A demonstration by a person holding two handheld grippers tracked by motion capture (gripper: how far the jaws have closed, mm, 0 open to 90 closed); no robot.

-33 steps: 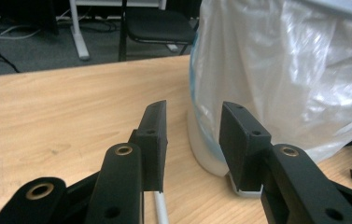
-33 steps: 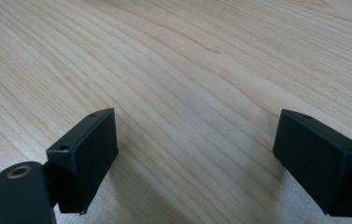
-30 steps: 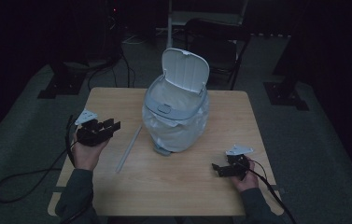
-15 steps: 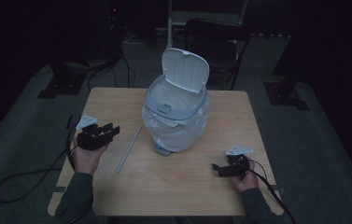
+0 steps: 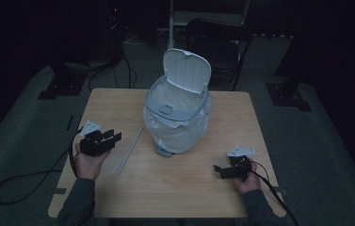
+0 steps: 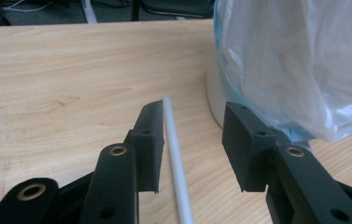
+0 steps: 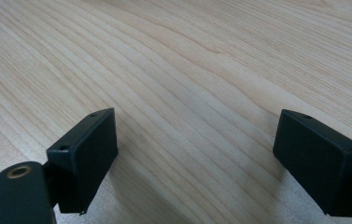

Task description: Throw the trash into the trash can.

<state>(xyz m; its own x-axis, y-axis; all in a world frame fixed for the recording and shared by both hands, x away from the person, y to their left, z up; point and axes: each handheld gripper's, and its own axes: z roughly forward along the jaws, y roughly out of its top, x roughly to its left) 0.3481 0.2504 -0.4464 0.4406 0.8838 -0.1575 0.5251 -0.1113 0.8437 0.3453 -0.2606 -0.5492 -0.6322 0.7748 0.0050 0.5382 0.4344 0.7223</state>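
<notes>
While the left hand-held gripper (image 5: 110,138) hung low over the counter (image 5: 194,188), its jaws had just been opening and stood wide. The thin white rod (image 6: 176,158) lay between them, close beside one pad, and neither pad pressed on it. This rod lay flat on the wood, to the left of the bin (image 5: 177,117) and pointing toward it, with its far end near the foot of the bin.

To my judgement the step in hand was taking the rod. To do it well, the person needed to shift the gripper a little so that the rod sat in the middle of the gap, go down until the pads stood on both sides of it, and only then close. The rod was thin and round, so it could roll away or slip out if one pad touched it first. The plastic bag (image 6: 299,60) hung just beside the other jaw and should not be caught with it.

The right hand-held gripper (image 5: 220,170) rested near the front right corner of the counter, its jaws also wide, with bare wood between them.

I counted one rod, one bin with its lid (image 5: 187,70) up, one bag inside it, two grippers, and one chair (image 5: 217,35) behind the counter.
</notes>
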